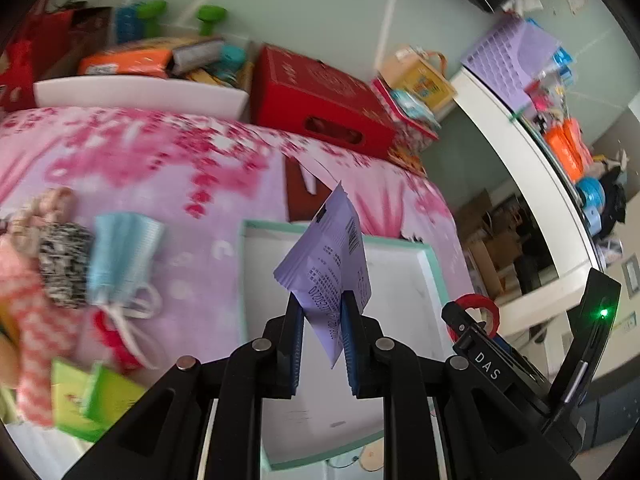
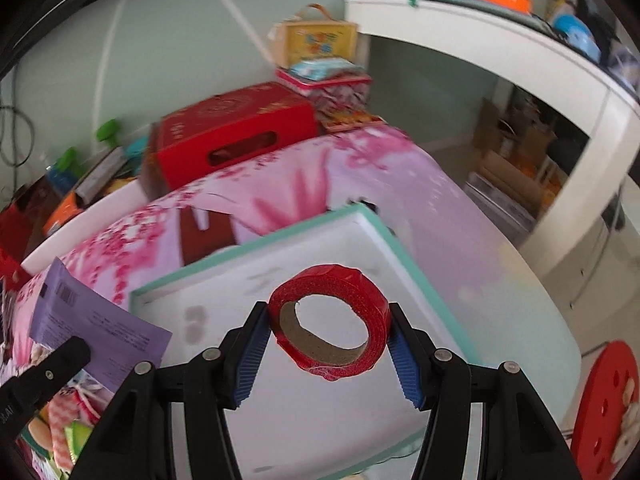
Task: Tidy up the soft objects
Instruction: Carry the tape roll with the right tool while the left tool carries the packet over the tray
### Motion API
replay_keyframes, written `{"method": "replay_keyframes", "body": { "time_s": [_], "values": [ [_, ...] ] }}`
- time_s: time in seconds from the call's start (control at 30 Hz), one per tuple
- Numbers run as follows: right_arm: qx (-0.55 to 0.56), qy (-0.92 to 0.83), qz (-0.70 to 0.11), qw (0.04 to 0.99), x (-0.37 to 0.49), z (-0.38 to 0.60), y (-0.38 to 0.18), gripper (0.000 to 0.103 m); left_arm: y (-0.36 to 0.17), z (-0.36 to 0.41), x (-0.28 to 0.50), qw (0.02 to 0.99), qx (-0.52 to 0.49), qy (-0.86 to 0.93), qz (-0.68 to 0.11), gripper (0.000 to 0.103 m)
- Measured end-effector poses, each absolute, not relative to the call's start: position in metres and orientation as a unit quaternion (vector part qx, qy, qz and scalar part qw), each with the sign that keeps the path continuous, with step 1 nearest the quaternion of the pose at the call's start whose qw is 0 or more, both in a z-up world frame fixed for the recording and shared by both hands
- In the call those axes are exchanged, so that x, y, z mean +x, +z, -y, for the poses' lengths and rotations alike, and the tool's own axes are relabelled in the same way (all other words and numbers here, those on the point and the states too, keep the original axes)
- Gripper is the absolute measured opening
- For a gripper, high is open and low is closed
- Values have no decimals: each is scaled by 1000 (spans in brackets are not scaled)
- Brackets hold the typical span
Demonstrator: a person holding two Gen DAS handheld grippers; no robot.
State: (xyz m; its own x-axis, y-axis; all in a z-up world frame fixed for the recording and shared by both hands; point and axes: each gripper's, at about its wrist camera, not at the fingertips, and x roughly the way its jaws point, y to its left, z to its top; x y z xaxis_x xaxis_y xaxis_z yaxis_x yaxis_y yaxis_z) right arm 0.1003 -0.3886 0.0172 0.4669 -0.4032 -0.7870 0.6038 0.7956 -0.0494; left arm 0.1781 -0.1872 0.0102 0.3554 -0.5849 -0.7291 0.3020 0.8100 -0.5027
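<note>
The left gripper [image 1: 320, 312] pinches a purple packet [image 1: 328, 264], its long axis upright, over the white tray [image 1: 404, 280]; the right gripper [image 2: 328, 340] clamps a red tape roll [image 2: 330, 324], hole facing up, above the same tray

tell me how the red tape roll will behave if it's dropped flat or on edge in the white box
The tape roll, gripped across its width by the right gripper, looks rigid: its cardboard core keeps its round shape. It is probably light, being thin-walled and hollow. On edge it could roll across the box; flat it should stay put.
</note>
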Motion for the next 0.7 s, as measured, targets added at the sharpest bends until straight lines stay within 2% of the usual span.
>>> {"method": "replay_keyframes", "body": {
  "time_s": [0.57, 0.63, 0.67, 0.7],
  "values": [
    [143, -321, -448, 822, 88, 424, -12, 61, -51, 242, 179, 777, -100, -297, -546, 19],
    [135, -319, -449, 823, 90, 421, -12, 64, -51, 241, 180, 779, -99, -295, -544, 25],
    [130, -319, -449, 824, 91, 420, -11, 72, -51, 240, 180, 781, -98, -292, -544, 33],
    [125, -319, -449, 825, 92, 418, -10, 76, -51, 240, 180, 781, -94, -288, -545, 45]
  ]
}}
